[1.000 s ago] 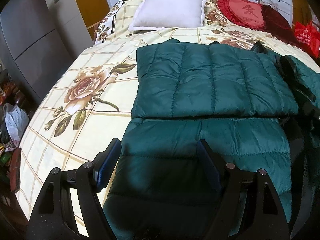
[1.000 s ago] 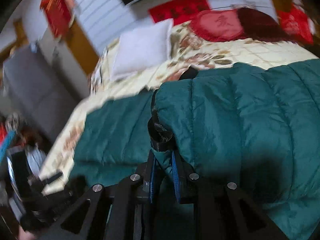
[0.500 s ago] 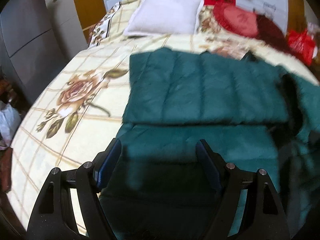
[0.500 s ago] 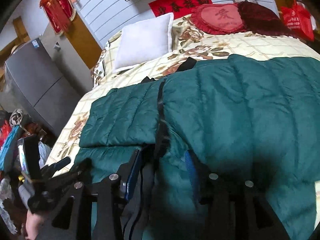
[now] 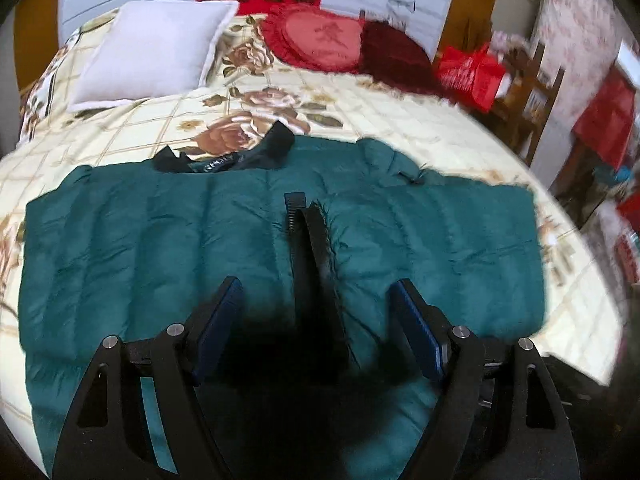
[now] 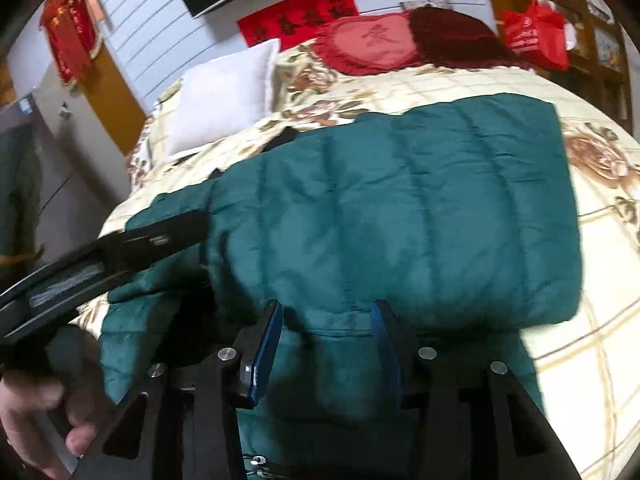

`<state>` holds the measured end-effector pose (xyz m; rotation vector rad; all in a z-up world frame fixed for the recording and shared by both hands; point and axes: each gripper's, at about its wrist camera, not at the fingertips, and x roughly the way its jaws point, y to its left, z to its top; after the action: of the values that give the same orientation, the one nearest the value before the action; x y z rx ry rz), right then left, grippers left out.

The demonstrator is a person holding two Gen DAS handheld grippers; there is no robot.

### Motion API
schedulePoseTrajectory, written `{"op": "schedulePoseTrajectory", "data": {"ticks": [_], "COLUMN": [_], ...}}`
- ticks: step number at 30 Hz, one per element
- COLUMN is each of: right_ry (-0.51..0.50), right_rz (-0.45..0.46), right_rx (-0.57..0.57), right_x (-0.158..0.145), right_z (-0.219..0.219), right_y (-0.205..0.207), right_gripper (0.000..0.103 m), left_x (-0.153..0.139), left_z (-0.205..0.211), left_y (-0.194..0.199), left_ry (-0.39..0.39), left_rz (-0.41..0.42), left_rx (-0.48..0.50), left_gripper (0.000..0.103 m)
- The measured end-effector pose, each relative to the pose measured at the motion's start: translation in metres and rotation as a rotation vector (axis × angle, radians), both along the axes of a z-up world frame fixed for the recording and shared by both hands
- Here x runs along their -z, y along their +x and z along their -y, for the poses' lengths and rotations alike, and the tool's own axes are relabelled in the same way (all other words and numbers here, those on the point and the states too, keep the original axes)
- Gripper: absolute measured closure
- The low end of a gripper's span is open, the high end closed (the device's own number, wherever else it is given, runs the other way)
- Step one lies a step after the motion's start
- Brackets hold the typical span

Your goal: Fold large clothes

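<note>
A dark green quilted jacket lies flat on the flowered bed, both side panels folded in toward the middle. Its black collar points to the pillows, and a black front strip runs down the centre. My left gripper hovers open over that strip, fingers wide on either side and gripping nothing. My right gripper is open just above the near edge of the folded right panel, pads clear of the fabric. In the right wrist view a hand holds the left gripper's body.
A white pillow, a red heart cushion and a dark red cushion sit at the head of the bed. A red bag and wooden furniture stand right of the bed; a grey cabinet stands left. Bare sheet surrounds the jacket.
My right gripper has let go of the jacket's black edge and drawn back; the right panel now lies folded over. My left gripper swung right, from the left panel to the centre strip.
</note>
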<state>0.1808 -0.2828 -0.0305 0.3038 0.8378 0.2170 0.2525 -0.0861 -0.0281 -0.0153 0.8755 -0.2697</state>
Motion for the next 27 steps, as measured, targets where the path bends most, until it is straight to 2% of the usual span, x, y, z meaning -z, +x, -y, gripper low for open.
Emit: {"op": "schedulePoseTrajectory", "data": {"ticks": [1,2,5,7,11,15,22,27], "right_ry": [-0.007,-0.005,-0.016,-0.019,0.0,-0.01,-0.065,-0.072], "right_rz": [-0.001,0.005,0.041,0.067,0.1,0.108,0.132,0.123], "right_rx": [0.022,0.032,0.067,0.094,0.167,0.2,0.236,0.257], "right_x": [-0.001,-0.003,-0.013,-0.02,-0.027,-0.03,-0.037,-0.035], "right_z": [0.003,0.007,0.017,0.025,0.043,0.048,0.047,0.049], "right_y": [0.0,-0.001,-0.006,-0.011,-0.019,-0.022,-0.026,-0.023], "right_gripper": [0.059,0.059,0.059,0.059,0.059,0.059,0.059,0.059], "left_x": [0.006,0.009,0.017,0.016,-0.002,-0.027,-0.069,-0.081], "left_z": [0.002,0.002,0.002,0.004,-0.003,-0.031,-0.104,-0.159], "left_y": [0.007,0.009,0.012,0.006,-0.008,-0.016,-0.015,-0.021], "left_ry": [0.009,-0.002,-0.101,-0.131,-0.18,-0.212,-0.198,-0.162], "left_rz": [-0.017,-0.025,-0.044,-0.039,0.007,0.056,0.135,0.157], "left_rx": [-0.009,-0.01,0.021,0.024,0.035,0.019,-0.059,-0.126], "left_gripper": [0.026,0.032,0.087,0.097,0.099,0.099,0.099,0.099]}}
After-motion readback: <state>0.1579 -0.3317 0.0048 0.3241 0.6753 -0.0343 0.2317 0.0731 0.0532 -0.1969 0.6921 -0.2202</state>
